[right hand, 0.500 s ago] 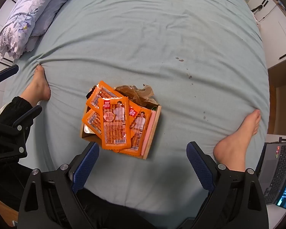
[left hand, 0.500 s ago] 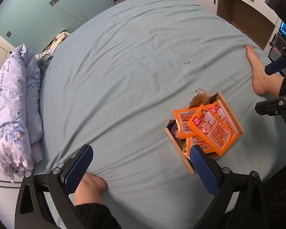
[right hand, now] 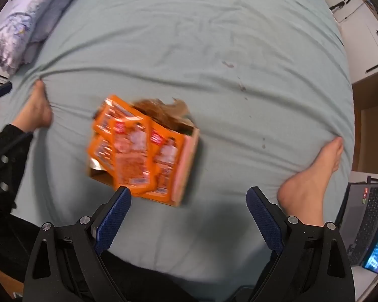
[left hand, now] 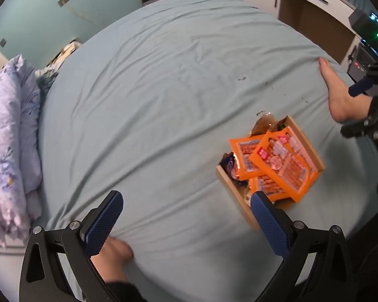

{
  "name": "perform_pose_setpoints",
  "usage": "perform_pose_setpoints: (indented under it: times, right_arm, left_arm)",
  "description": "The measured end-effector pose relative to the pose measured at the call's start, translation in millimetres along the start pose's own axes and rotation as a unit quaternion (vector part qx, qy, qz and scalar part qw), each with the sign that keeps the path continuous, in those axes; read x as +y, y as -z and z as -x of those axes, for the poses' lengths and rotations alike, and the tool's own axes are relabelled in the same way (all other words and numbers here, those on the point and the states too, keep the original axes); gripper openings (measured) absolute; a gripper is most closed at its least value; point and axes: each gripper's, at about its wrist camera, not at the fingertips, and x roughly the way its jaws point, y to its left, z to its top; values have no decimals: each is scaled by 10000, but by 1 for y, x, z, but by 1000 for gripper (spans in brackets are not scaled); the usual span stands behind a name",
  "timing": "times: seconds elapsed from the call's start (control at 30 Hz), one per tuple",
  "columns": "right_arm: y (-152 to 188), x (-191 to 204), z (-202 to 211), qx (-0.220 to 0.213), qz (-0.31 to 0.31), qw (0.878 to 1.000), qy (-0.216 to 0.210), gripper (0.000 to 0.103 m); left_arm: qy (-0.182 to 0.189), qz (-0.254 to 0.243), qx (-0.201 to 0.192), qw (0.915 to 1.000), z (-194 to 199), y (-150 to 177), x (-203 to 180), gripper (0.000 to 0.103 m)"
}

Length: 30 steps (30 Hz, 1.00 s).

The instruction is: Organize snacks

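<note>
At the far left of the left wrist view a lilac flowered duvet (left hand: pixel 10 138) lies bunched along the edge of the bed (left hand: pixel 163 88), whose pale blue-green sheet fills most of both views. Near the bottom left, the left gripper (left hand: pixel 186 216) has its blue-padded fingers (left hand: pixel 104 222) spread wide with nothing between them, hovering above the sheet. A bare left foot (left hand: pixel 113 251) shows just behind the left finger, pressing into the sheet.

Further right, a shallow cardboard box (left hand: pixel 235 196) sits on the bed, near the right finger of the left gripper. Several orange snack packets (left hand: pixel 282 166) are stacked on it, overlapping and slanting past its rim; a crumpled brown wrapper (left hand: pixel 264 123) pokes out at the far end and a dark blue packet (left hand: pixel 228 162) at the left corner. Beyond it on the right rests a bare right foot (left hand: pixel 337 98), and the other black tool is partly seen at the right edge.

In the right wrist view, blurred by motion, the same box (right hand: pixel 189 166) lies left of centre, just beyond the left finger of the right gripper (right hand: pixel 189 216). Its fingers (right hand: pixel 264 222) are also wide apart and hold nothing. The orange packets (right hand: pixel 136 156) cover the box. A foot rests on either side of it, both well apart from it. An open laptop (right hand: pixel 365 224) sits at the near right, off the bed.
</note>
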Motion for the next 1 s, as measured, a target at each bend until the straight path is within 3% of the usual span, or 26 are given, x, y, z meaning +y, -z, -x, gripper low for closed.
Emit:
perform_pose_setpoints:
  times: [0.2, 0.5, 0.67, 0.73, 0.77, 0.87, 1.0]
  right_arm:
    - [-8, -43, -49, 239, -279, 9989, 299, 93]
    - [-18, -126, -138, 160, -1280, 9897, 614, 93]
    - [-23, -130, -200, 126, -1220, 9898, 728, 93]
    - [-28, -129, -220, -97, -1197, 9909, 608, 95]
    - [-30, -129, -225, -229, -1157, 9915, 548, 103]
    - [-32, -118, -240, -1012, -890, 9892, 575, 103]
    - [-25, -105, -261, -1768, -674, 9795, 690, 103]
  left_arm:
    - [-14, -141, -57, 9999, -62, 11, 17, 103]
    - [-192, 777, 200, 9966, -174, 11, 68, 103]
    - [-110, 1193, 204, 9926, -205, 14, 86, 103]
    - [-34, 1288, -157, 9915, -202, 14, 88, 103]
    - [-47, 1260, -238, 9917, -202, 15, 87, 103]
    - [-98, 1161, -458, 9921, -202, 17, 82, 103]
    - [-1, 1435, -923, 9853, -199, 31, 83, 103]
